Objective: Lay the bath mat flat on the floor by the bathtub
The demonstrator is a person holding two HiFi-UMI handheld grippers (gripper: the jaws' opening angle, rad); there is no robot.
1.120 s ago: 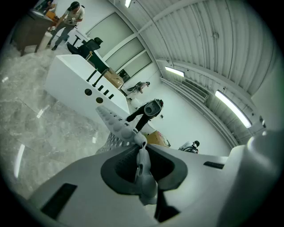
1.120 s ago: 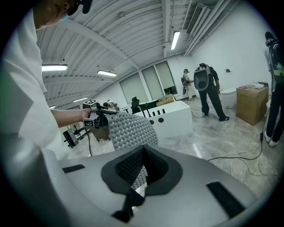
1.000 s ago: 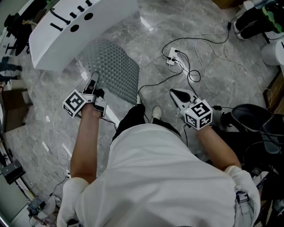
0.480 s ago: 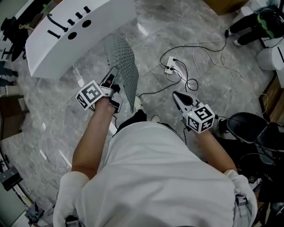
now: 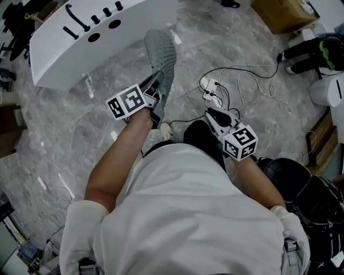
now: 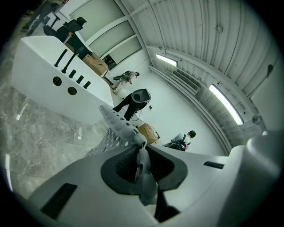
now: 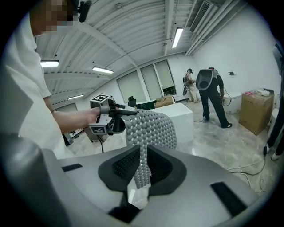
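Observation:
The grey nubbed bath mat (image 5: 163,53) hangs off the floor in a folded drape. My left gripper (image 5: 156,88) is shut on its edge, and in the left gripper view the mat's rim (image 6: 116,122) is pinched between the jaws (image 6: 142,148). The white bathtub (image 5: 80,37) stands just beyond it on the grey marble floor. My right gripper (image 5: 208,111) hovers apart from the mat, to its right. Its jaws (image 7: 142,170) stand a narrow gap apart with nothing held. Through that gap the mat (image 7: 151,126) shows farther off, hanging from the left gripper.
A power strip with tangled cables (image 5: 210,86) lies on the floor by my right gripper. A cardboard box (image 5: 282,13) sits far right, and a black round seat (image 5: 290,177) is at my right side. A person (image 7: 211,95) stands beyond the tub.
My left gripper has lifted the mat off the floor and carried it up and right, so it now hangs folded instead of lying spread. The right gripper has barely shifted.

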